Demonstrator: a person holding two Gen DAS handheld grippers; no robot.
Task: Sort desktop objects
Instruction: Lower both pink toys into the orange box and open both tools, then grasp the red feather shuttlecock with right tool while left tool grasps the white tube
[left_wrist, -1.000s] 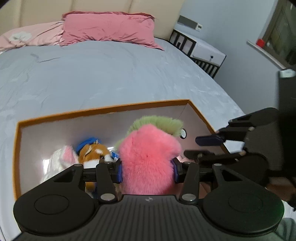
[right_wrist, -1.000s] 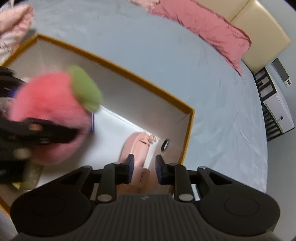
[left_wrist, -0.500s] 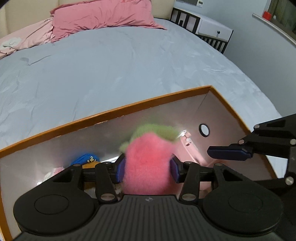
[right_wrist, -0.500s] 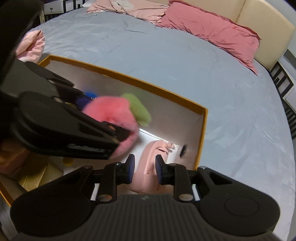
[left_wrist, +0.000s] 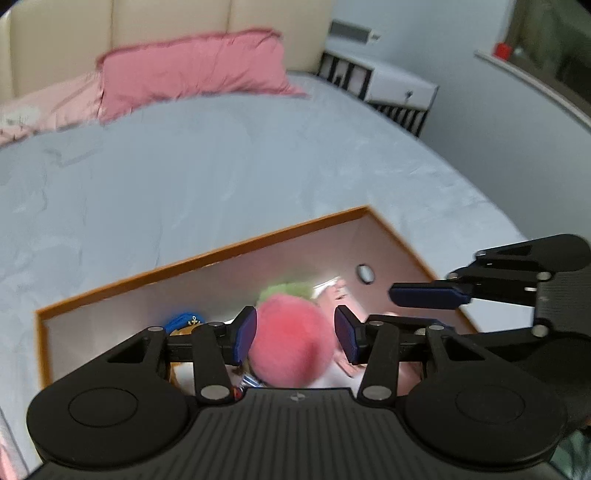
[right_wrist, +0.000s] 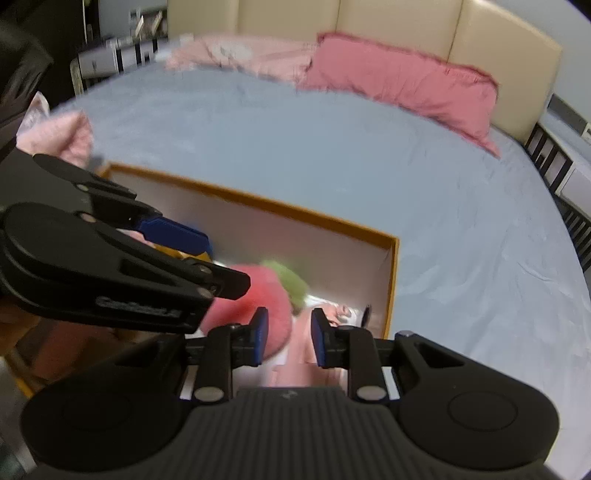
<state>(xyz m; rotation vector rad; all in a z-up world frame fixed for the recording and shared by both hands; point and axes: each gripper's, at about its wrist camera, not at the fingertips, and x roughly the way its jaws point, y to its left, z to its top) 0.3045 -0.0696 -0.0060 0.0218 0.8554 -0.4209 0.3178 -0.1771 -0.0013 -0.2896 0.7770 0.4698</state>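
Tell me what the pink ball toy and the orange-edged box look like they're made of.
Pink ball toy: soft plush, going by its fuzzy outline and matte pink surface, with a green tuft on top; motion blur hides the detail. Box: probably cardboard, given the thin flat walls, sharp corners, orange rim and pale matte inside.

The right tongs (right_wrist: 286, 339) stand parted over an orange-rimmed box (right_wrist: 391, 280) on the grey bed (right_wrist: 332, 166), nothing clearly pinched between them; a pale pink thing (right_wrist: 306, 354) lies blurred below. The left tongs (right_wrist: 192, 266) reach in from the left, by a pink plush (right_wrist: 266, 295) with a green tuft; pink pillows (right_wrist: 399, 85) lie at the headboard.
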